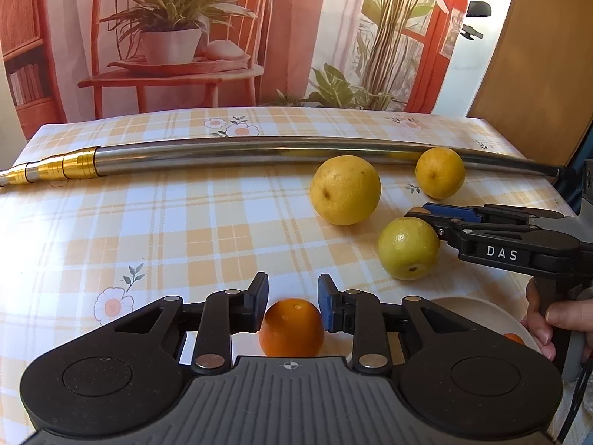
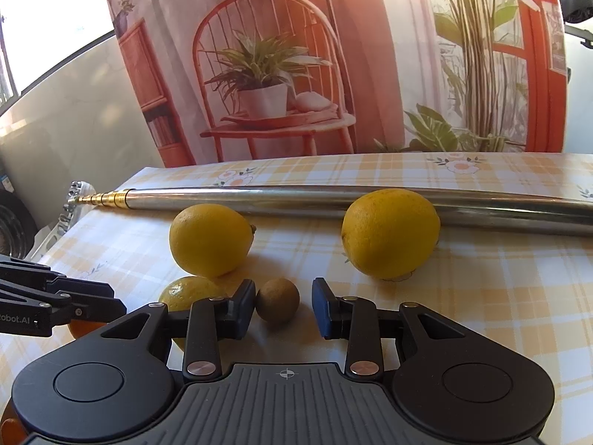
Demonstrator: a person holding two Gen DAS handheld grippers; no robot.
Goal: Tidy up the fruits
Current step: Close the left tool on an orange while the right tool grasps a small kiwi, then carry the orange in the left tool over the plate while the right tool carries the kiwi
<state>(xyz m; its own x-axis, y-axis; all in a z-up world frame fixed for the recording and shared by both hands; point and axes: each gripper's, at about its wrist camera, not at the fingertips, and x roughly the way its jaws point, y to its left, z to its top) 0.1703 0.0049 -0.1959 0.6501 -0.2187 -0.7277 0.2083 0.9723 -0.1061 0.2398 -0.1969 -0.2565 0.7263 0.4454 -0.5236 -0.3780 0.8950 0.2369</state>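
The left gripper (image 1: 292, 298) is seen spread wide around an orange (image 1: 291, 328); no pad contact is evident. The right gripper (image 2: 283, 306) is likewise spread wide, with a small brown fruit (image 2: 277, 299) between its pads, touching the left one. A greenish lemon (image 2: 191, 293) lies just beside. Risk judged: on closing, the round fruit may be squeezed out and rolled into the lemon, or toward the metal pole (image 2: 333, 202).
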